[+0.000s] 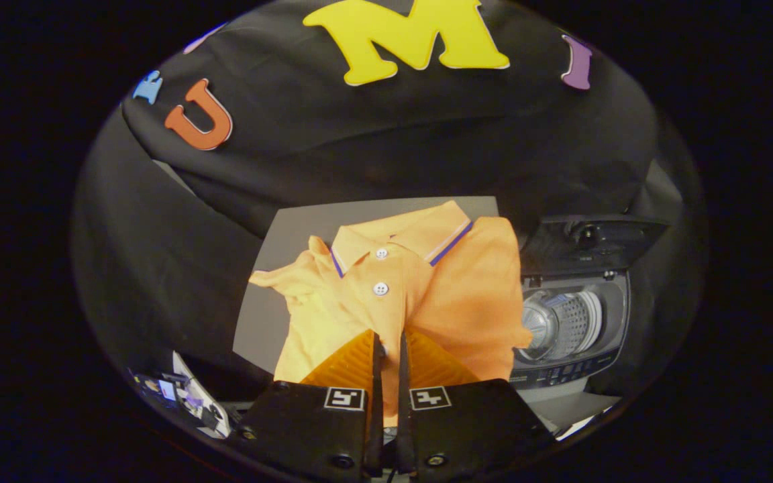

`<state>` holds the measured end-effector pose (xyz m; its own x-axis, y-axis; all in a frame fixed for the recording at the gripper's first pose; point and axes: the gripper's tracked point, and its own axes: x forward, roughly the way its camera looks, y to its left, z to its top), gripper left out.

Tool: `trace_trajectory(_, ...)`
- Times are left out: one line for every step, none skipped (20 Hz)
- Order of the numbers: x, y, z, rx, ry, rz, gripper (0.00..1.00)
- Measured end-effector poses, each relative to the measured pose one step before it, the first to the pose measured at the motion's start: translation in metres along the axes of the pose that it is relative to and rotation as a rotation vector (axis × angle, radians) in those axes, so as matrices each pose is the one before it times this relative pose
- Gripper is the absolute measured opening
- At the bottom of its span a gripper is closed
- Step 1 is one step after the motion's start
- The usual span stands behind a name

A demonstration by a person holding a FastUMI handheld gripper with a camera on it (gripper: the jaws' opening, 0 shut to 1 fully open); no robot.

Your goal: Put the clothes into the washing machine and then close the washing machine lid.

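Pinching orange polo shirt [386, 295] — gripper [390, 345] clamped, collar pointing away.

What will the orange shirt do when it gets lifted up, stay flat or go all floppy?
Probably floppy: the orange shirt already bunches in folds where the hand-held gripper pinches it. It looks like thin cloth, so likely light. Its loose sleeve may dangle on the way to the washing machine.

Bright, sharp centre on the orange shirt [400, 288]; dim, fisheye-bent edges, dark surround.

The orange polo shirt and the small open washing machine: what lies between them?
Nothing in the gripper view: the orange polo shirt, pinched by the gripper, overlaps the open washing machine.
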<state>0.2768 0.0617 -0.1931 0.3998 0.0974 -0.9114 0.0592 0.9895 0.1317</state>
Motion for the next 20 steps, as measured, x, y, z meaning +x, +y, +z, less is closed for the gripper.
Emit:
trace_trajectory(-0.00412,-0.00381,-0.00454,0.00965,-0.01861,-0.0171,0.12)
trace_trajectory(-0.00208,-0.00363,-0.00717,0.0196,-0.01672,-0.01518,0.11)
trace_trajectory(-0.00408,-0.00514,-0.00251,0.02513,-0.01204,-0.01216,0.11)
trace_trajectory(-0.00834,-0.00808,-0.00276,0.02658,-0.00978,-0.00951,0.11)
trace_trajectory(-0.00614,-0.00952,-0.00342,0.02358,-0.00811,-0.00908,0.11)
trace_trajectory(-0.0086,-0.01193,-0.00471,0.02195,-0.00915,-0.00508,0.12)
trace_trajectory(-0.00782,-0.01072,-0.00256,0.01952,-0.00946,-0.00656,0.12)
trace_trajectory(-0.00869,-0.01175,-0.00229,0.02059,-0.01162,-0.00633,0.11)
trace_trajectory(-0.00549,-0.0089,-0.00084,0.01404,-0.00869,-0.0034,0.11)
trace_trajectory(-0.00626,-0.01191,-0.0022,0.01679,-0.01121,-0.00171,0.11)
trace_trajectory(-0.00498,-0.01046,0.00073,0.01445,-0.0091,-0.00171,0.11)
trace_trajectory(-0.00227,-0.01081,0.00053,0.01456,-0.00678,-0.00127,0.11)
trace_trajectory(-0.00134,-0.0112,0.00326,0.01282,-0.00508,-0.00068,0.11)
trace_trajectory(-0.00097,-0.01253,0.00421,0.01556,-0.00191,0.00085,0.11)
trace_trajectory(-0.00015,-0.0083,0.00556,0.01347,-0.00077,0.00272,0.11)
trace_trajectory(-0.00253,-0.01017,0.00422,0.0018,-0.0033,0.00128,0.11)
trace_trajectory(0.00008,-0.01029,0.00675,-0.00955,-0.00626,-0.00306,0.12)
trace_trajectory(-0.00067,-0.00756,0.00431,-0.01848,-0.00663,-0.00425,0.11)
trace_trajectory(0.00087,-0.01137,0.00884,-0.01607,-0.01324,-0.0078,0.11)
trace_trajectory(0.00138,-0.01003,0.00495,-0.00882,-0.00606,-0.00932,0.11)
